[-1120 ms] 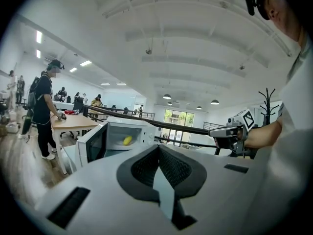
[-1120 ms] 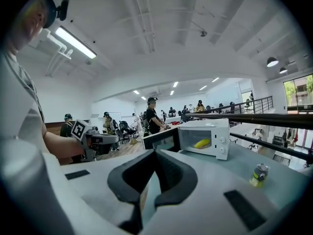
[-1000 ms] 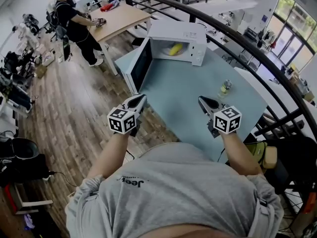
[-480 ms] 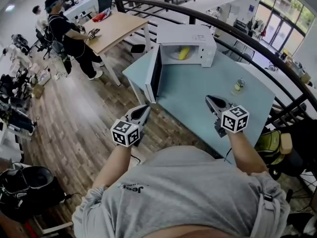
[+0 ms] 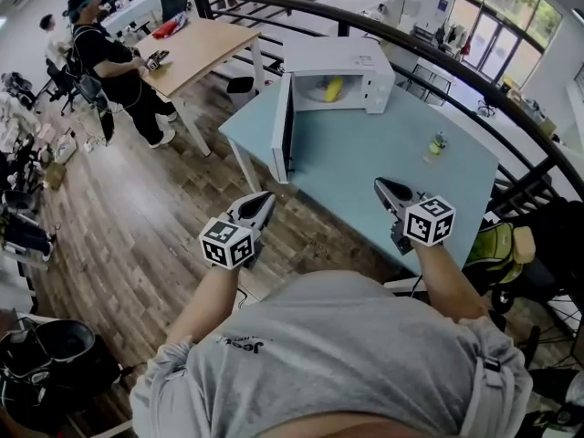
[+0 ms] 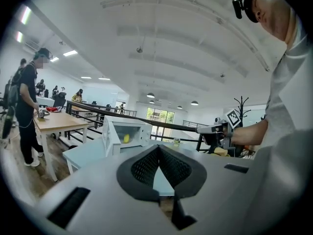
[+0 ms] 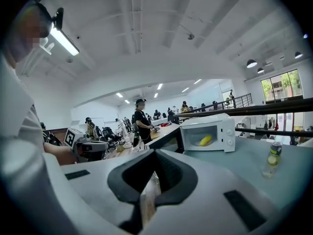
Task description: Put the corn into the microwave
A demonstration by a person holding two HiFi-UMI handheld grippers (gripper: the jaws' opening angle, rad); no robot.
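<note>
The yellow corn (image 5: 334, 88) lies inside the white microwave (image 5: 351, 57), whose door (image 5: 281, 128) stands wide open, at the far end of the light-blue table (image 5: 365, 167). My left gripper (image 5: 265, 198) is shut and empty, hanging over the wooden floor short of the table's near left side. My right gripper (image 5: 378, 185) is also shut with nothing in it, above the table's near edge. In the left gripper view the left gripper (image 6: 158, 147) faces the microwave (image 6: 128, 131) and corn (image 6: 126, 138). The right gripper view has the right gripper (image 7: 154, 152) in front, with the corn (image 7: 206, 140) far ahead.
A small bottle (image 5: 437, 144) stands on the table's right side. A dark curved railing (image 5: 456, 57) runs behind the table. A person (image 5: 109, 57) stands at a wooden desk (image 5: 205, 39) at the far left. A yellow-green bag (image 5: 497, 245) sits by the table's right corner.
Both grippers have drawn back from the table toward the person, the left one now over the floor. The microwave door, corn and bottle have not moved.
</note>
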